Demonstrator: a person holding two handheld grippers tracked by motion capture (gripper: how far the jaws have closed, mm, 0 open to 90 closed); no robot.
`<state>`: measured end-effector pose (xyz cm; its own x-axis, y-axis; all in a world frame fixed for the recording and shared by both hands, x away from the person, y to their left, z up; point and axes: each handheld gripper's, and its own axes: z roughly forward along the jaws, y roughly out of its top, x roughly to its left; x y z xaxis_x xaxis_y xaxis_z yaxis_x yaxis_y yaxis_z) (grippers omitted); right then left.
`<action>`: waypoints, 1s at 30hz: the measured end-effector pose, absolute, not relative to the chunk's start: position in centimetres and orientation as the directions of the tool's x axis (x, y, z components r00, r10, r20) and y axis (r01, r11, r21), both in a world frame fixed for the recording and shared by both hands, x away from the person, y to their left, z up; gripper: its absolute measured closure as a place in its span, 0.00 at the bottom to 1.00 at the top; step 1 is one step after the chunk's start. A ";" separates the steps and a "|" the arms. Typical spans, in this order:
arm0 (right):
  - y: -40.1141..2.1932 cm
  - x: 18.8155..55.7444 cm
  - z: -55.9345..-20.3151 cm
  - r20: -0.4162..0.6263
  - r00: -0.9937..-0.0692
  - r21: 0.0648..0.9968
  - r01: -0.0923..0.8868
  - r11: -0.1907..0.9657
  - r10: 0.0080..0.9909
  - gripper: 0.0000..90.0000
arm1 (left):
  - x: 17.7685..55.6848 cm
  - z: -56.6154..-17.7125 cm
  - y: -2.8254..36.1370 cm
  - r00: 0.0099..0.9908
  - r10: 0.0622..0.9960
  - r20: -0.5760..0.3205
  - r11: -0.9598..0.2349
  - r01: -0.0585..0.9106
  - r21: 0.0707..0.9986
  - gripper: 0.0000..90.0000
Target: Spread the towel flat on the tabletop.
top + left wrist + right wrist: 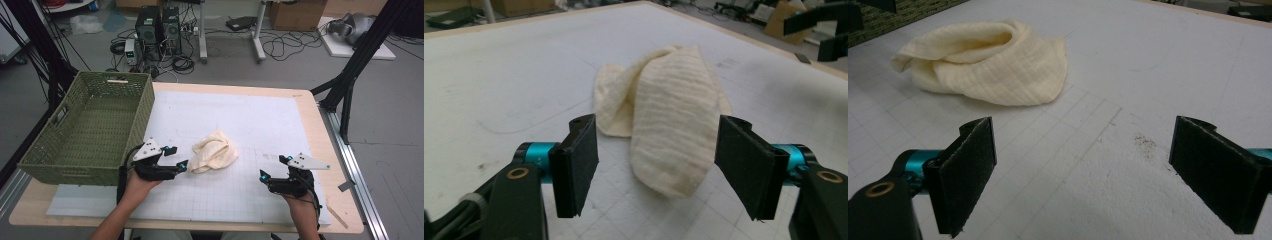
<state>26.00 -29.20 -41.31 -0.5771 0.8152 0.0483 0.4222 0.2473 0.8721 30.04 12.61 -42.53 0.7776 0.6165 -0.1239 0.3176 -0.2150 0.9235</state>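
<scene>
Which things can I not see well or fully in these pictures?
- Cloth: in the left gripper view its folds hide its inner layers and underside.
- Basket: in the high view its near wall hides part of its floor.
- Left gripper: in the high view too small to tell if a pad touches the cloth.
- Right gripper: in the right gripper view its body is cut off by the bottom edge.

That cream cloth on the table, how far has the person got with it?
Early days. Nothing looks done: the cloth lies crumpled on the white mat, and the green basket beside it looks empty. In hand: the left gripper straddles the cloth's near end, jaws open. The right gripper waits, open. Gripping and moving remain.
</scene>
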 end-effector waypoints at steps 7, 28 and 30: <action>-29.1 25.6 -41.4 0.044 -0.584 0.867 0.426 0.260 0.810 0.12 | 30.4 -42.8 9.7 0.805 0.586 -0.086 -0.299 0.313 0.901 0.39; -28.6 25.6 -41.6 0.071 -0.628 0.864 0.427 0.266 0.775 0.20 | 29.6 -40.2 7.6 0.897 0.371 -0.241 -0.122 0.305 0.945 0.95; -28.5 25.6 -41.5 0.072 -0.634 0.869 0.419 0.263 0.770 0.20 | 29.8 -40.0 7.7 0.885 0.413 -0.216 -0.138 0.295 0.946 0.95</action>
<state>25.62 -28.45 -41.48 -0.6337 0.7702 0.0724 0.4188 0.2630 0.8691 29.80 7.74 -39.97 0.8850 0.4125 -0.2157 0.2947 -0.1378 0.9456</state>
